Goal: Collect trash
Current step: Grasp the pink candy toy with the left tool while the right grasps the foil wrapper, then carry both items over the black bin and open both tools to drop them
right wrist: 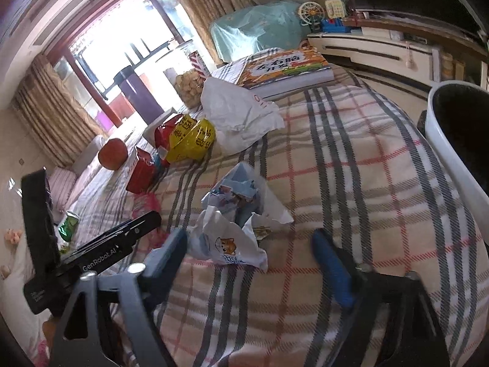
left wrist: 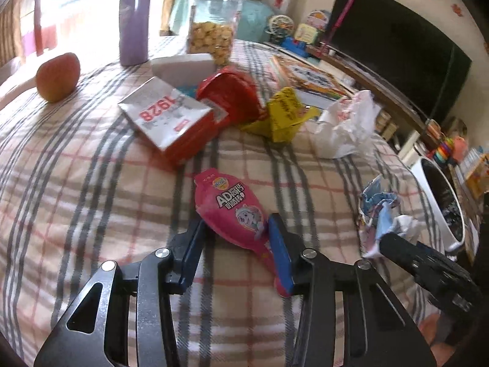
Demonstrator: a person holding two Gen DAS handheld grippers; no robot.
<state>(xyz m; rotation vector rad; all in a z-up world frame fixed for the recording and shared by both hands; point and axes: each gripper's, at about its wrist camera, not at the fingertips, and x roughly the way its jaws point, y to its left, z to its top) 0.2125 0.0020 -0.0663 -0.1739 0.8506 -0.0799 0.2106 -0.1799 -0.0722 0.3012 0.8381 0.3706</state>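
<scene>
Only my left view shows the pink glossy snack pouch (left wrist: 235,211) pinched between the left fingers (left wrist: 279,244), while my right fingers (right wrist: 331,267) straddle the crumpled white-and-blue wrapper (right wrist: 232,238), half-open, beside the white bin (right wrist: 452,150), contents indistinct.

The left gripper (left wrist: 237,229) angles downward, its blue-padded fingers (left wrist: 279,244) closed against a pink wrapper (left wrist: 235,211) that lies between them. The right gripper (right wrist: 249,241) also tilts downward, jaws parted, one finger (right wrist: 331,263) well clear of a crumpled white wrapper (right wrist: 229,241)
</scene>
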